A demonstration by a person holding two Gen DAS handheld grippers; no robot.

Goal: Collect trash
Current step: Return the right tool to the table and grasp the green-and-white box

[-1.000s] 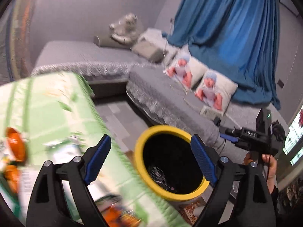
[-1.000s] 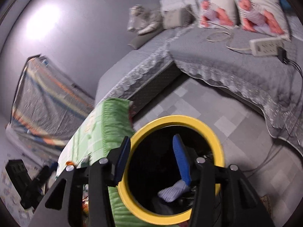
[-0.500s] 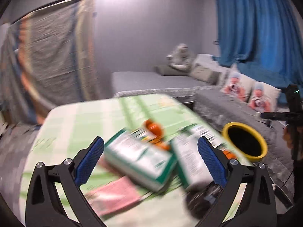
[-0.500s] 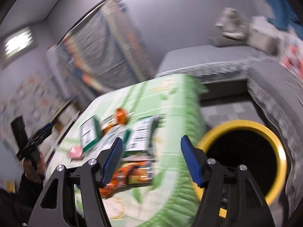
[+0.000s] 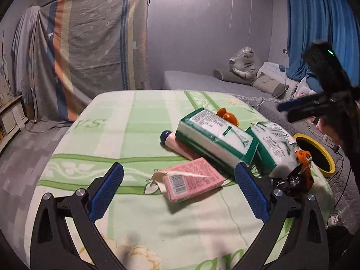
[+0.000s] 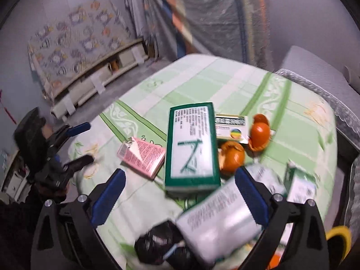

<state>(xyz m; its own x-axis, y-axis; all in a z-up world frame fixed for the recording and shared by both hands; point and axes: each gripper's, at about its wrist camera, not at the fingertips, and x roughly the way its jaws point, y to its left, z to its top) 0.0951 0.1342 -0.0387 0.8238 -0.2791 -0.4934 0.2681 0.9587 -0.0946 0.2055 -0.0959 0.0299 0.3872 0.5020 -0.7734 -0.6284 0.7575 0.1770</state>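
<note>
Green cloth is covering the bench (image 5: pixel 139 121), where trash is lying: a pink box (image 5: pixel 193 182) and green packs (image 5: pixel 216 139). I am holding both left tongs (image 5: pixel 178 193) and right tongs (image 6: pixel 180 195) wide, gripping nothing, with the yellow bin (image 5: pixel 315 155) sitting beside the bench.

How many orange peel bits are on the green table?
2 clear ones: one orange peel beside the small yellow-edged box, another right of the big green pack. Packs may hide more.
</note>
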